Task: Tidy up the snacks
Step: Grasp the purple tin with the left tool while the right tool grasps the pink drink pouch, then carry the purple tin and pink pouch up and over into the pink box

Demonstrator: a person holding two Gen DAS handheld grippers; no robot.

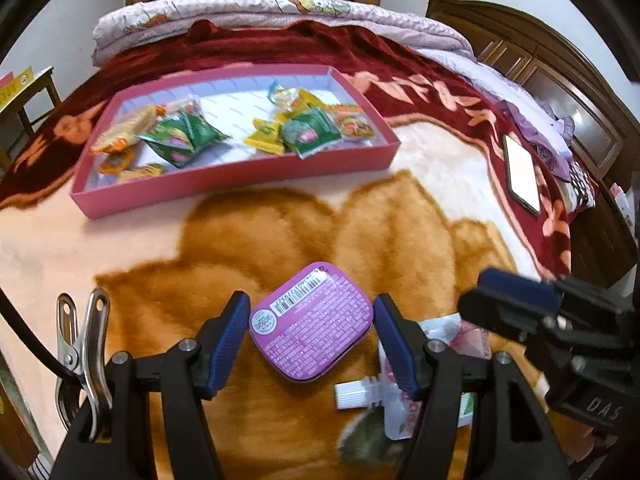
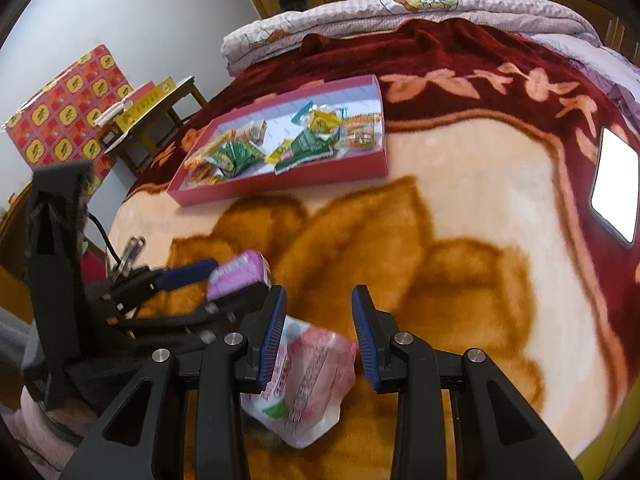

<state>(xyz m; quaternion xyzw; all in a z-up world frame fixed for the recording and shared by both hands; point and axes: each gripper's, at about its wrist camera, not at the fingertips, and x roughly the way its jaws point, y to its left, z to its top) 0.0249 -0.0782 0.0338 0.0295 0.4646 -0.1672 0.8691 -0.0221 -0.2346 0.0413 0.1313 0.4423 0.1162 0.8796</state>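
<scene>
A purple flat snack tin [image 1: 312, 322] lies on the blanket between the open fingers of my left gripper [image 1: 310, 336]; neither pad touches it. It also shows in the right wrist view [image 2: 240, 274]. A white and pink spouted pouch [image 2: 310, 380] lies on the blanket between the open fingers of my right gripper [image 2: 318, 336], just below them. Its white cap [image 1: 352, 396] shows in the left wrist view beside the left gripper's right finger. A pink tray [image 1: 236, 184] with several snack packets [image 1: 308, 132] sits farther back on the bed; it also shows in the right wrist view [image 2: 280, 184].
A lit phone [image 1: 522, 174] lies on the blanket at the right, also in the right wrist view [image 2: 616, 184]. Folded quilts [image 1: 280, 12] lie at the far side. A small table [image 2: 152, 120] and a patterned box [image 2: 68, 108] stand left of the bed.
</scene>
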